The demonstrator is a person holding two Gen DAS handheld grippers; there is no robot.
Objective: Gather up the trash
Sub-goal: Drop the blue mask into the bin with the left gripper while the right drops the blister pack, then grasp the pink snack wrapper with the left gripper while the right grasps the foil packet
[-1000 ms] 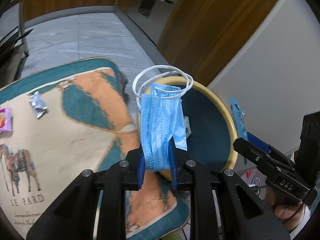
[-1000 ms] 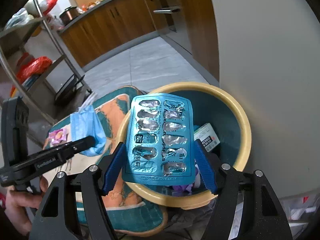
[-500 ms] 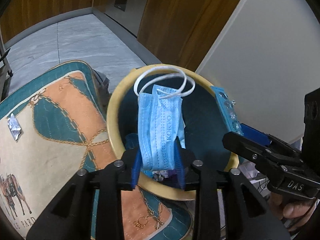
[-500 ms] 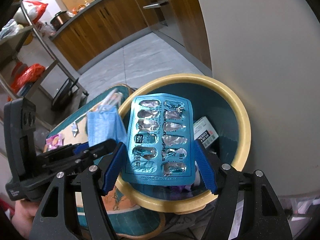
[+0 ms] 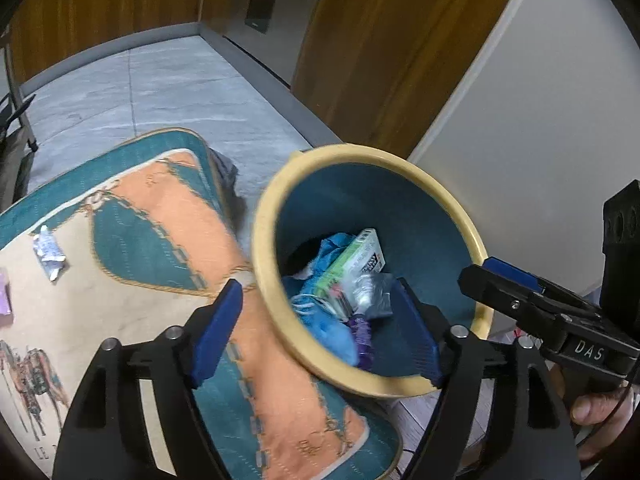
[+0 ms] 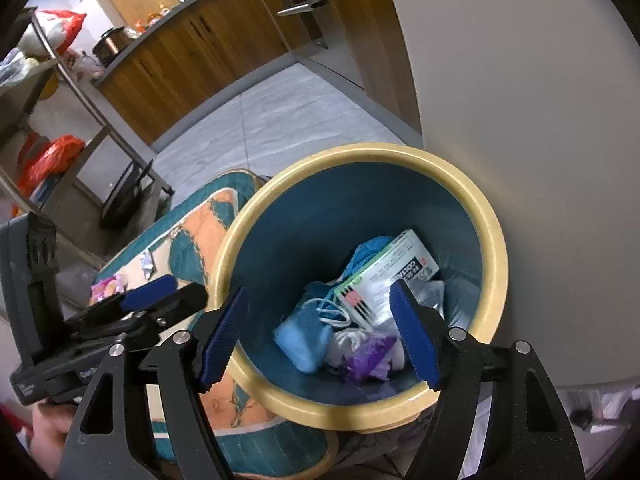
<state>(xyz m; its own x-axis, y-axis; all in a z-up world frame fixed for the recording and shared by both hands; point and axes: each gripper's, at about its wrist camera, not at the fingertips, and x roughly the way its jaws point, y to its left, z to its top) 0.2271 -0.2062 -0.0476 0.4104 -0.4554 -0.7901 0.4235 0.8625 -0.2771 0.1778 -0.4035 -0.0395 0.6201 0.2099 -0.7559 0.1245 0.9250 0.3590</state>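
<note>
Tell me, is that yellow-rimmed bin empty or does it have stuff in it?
Not empty. The bin holds a blue mask, a white box and purple scraps at the bottom, far below its rim.

Both the face mask (image 6: 298, 338) and the blister pack have dropped from opening grippers into the bin (image 6: 494, 232).

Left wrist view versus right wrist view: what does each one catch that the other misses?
Only the left wrist view shows the horse print on the mat and the right tongs from the side.

Only the right wrist view shows the kitchen counter, metal shelf rack, red bags and the left tongs from the side.

Both show the yellow-rimmed bin holding a blue mask, a white box and purple wrapper, plus the crumpled foil on the mat. Both tongs are empty, their jaws opening.
</note>
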